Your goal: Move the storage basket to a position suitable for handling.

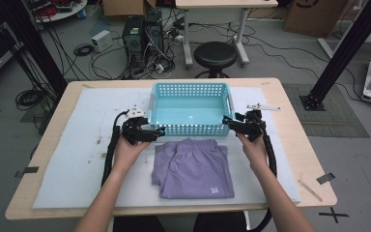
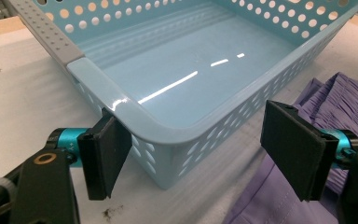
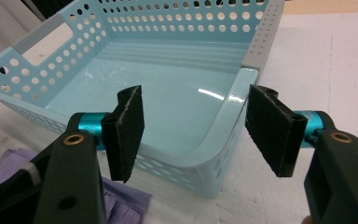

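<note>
A light blue perforated basket (image 1: pixel 191 86) stands empty on the mat at the middle back. Just in front of it lies a folded purple garment (image 1: pixel 193 169). My left gripper (image 1: pixel 157 131) is at the basket's near left corner (image 2: pixel 98 79), open; that corner lies between the wide-apart pads (image 2: pixel 105 156), with the garment (image 2: pixel 279 205) under the right one. My right gripper (image 1: pixel 227 121) is at the near right corner, also open. One of its pads (image 3: pixel 126 133) hangs inside the basket and the other outside the rim (image 3: pixel 223 126), neither pressing. Purple cloth (image 3: pixel 126 200) shows low on the left.
A white foam mat (image 1: pixel 77 159) covers most of the wooden table (image 1: pixel 294 145). Behind the table stand a black stool (image 1: pixel 215 55), computer cases and loose cables on the floor. Black frame posts rise at both back corners.
</note>
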A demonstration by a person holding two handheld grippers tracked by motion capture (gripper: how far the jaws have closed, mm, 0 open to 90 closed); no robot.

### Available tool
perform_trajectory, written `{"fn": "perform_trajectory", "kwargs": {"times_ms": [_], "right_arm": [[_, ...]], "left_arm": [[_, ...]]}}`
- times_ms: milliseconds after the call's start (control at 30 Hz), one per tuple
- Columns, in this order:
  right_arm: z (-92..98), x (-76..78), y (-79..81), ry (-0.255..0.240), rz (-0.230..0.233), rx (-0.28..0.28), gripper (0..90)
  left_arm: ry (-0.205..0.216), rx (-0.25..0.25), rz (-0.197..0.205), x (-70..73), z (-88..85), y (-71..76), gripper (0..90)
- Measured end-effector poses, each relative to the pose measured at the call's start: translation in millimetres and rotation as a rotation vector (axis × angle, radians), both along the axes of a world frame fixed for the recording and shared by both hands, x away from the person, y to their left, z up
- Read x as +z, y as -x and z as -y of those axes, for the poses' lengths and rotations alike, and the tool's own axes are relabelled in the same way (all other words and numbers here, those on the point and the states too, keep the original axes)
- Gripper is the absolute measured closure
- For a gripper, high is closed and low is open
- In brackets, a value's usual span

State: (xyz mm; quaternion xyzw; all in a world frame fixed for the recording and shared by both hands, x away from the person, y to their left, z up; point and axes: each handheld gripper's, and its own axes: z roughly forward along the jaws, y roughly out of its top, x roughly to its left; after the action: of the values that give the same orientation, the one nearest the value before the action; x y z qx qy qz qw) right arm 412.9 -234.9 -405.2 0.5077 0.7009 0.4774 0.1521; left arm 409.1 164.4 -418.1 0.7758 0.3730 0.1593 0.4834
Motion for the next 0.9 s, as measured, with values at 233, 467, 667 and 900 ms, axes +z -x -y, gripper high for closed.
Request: {"fn": "perform_trajectory", "kwargs": {"times_ms": [233,467,667,900], "right_arm": [[0.4,-0.2,0.4,0.003,0.002,-0.002,38.6],[0.7,-0.2,1.0,0.008,0.006,-0.006,38.6],[1.0,-0.4,2.6,0.01,0.008,-0.002,38.6],[1.3,-0.3,3.4,0.01,0.007,-0.002,38.6]], "left_arm": [[-0.006,-0.002,-0.005,0.9,0.8,1.3,24.9],[-0.004,-0.004,-0.006,0.7,1.4,2.7,25.0],[-0.002,-0.005,-0.008,0.7,1.3,3.1,24.9],[-0.003,-0.005,-0.006,0.7,1.9,3.9,24.9]]}}
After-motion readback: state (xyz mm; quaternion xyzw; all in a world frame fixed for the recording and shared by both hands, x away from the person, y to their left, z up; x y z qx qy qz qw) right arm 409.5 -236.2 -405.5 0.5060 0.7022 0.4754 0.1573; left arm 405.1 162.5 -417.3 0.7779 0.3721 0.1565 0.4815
